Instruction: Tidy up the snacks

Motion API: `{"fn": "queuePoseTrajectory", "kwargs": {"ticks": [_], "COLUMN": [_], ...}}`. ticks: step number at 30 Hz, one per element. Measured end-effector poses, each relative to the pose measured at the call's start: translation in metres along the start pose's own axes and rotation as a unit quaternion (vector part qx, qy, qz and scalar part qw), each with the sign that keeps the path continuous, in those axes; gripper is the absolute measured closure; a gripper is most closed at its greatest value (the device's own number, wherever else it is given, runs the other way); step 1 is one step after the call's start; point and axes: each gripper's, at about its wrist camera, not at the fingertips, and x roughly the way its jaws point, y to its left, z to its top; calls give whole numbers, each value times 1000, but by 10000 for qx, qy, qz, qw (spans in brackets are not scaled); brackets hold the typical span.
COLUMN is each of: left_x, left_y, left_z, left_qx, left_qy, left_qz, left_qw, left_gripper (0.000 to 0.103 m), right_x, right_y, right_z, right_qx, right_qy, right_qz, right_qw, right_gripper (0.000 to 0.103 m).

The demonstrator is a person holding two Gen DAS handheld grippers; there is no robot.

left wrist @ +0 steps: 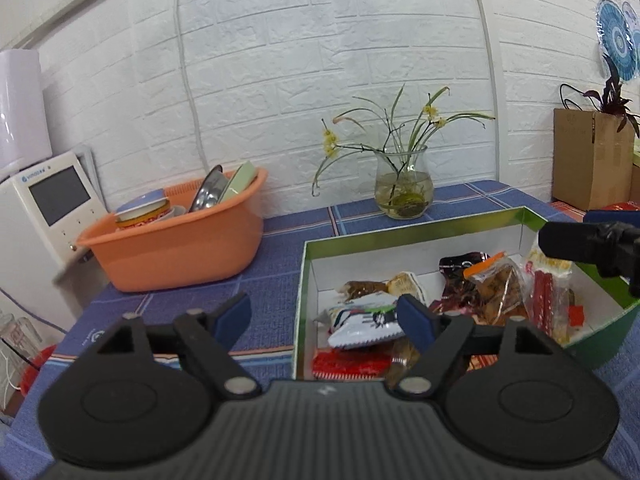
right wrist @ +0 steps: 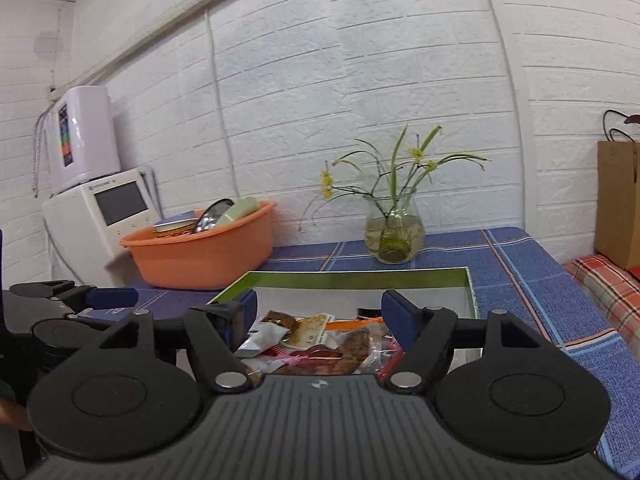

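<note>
A green box [left wrist: 420,229] with a white inside sits on the blue checked tablecloth and holds several snack packets: a white striped packet [left wrist: 362,326], a dark red packet [left wrist: 460,272], a clear bag of brown snacks [left wrist: 498,288] and a red sausage pack [left wrist: 546,300]. My left gripper [left wrist: 326,318] is open and empty, its fingers straddling the box's left wall. My right gripper [right wrist: 318,314] is open and empty above the box [right wrist: 360,274] and its snacks [right wrist: 320,340]. The right gripper's tip also shows at the right of the left wrist view [left wrist: 592,242].
An orange basin [left wrist: 176,240] with dishes stands at the back left, also in the right wrist view [right wrist: 204,252]. A glass vase [left wrist: 404,188] with flowers stands behind the box. A white appliance [left wrist: 44,208] is left; a cardboard box [left wrist: 592,156] right.
</note>
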Motion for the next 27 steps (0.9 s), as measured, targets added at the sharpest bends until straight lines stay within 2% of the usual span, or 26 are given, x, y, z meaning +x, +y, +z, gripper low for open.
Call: {"fn": "queuePoseTrajectory", "kwargs": {"ticks": [4, 7, 9, 10, 11, 13, 16, 20, 22, 24, 26, 27], "left_x": [-47, -78, -94, -100, -104, -107, -105, -93, -85, -75, -74, -74], "left_y": [12, 9, -1, -7, -13, -27, -42, -47, -46, -47, -52, -54], "left_z": [-26, -48, -62, -69, -75, -83, -88, -93, -96, -101, -104, -104], "left_qx": [-135, -216, -125, -62, 17, 258, 369, 133, -50, -232, -219, -176], "left_qy": [184, 354, 444, 507, 582, 737, 799, 1071, 1252, 1470, 1404, 1358], "left_qz": [-270, -507, -628, -701, -823, -1094, -1245, -1592, -1774, -1936, -1929, -1945], "left_qw": [9994, 9979, 9970, 9962, 9949, 9909, 9883, 9813, 9761, 9697, 9709, 9713], "left_gripper": [20, 17, 9, 0, 0, 0, 0, 0, 1, 5, 10, 11], "right_x": [-32, -48, -51, -50, -50, -44, -36, -27, -22, -20, -18, -19], "right_y": [0, -7, -12, -14, -17, -20, -18, -10, -6, -5, -4, -3], "right_z": [-13, -32, -43, -48, -53, -58, -64, -70, -73, -75, -76, -77], "right_qx": [0, 176, 355, 469, 589, 799, 934, 924, 881, 765, 638, 576], "right_qy": [553, 1064, 1429, 1591, 1708, 1910, 2123, 2322, 2397, 2420, 2469, 2447], "right_qz": [683, 940, 1013, 1019, 1043, 1040, 1154, 1406, 1483, 1508, 1540, 1570], "right_qw": [9961, 9897, 9839, 9809, 9780, 9728, 9659, 9580, 9554, 9554, 9546, 9551], "right_gripper": [0, 0, 0, 0, 0, 10, 22, 22, 15, 15, 15, 19]}}
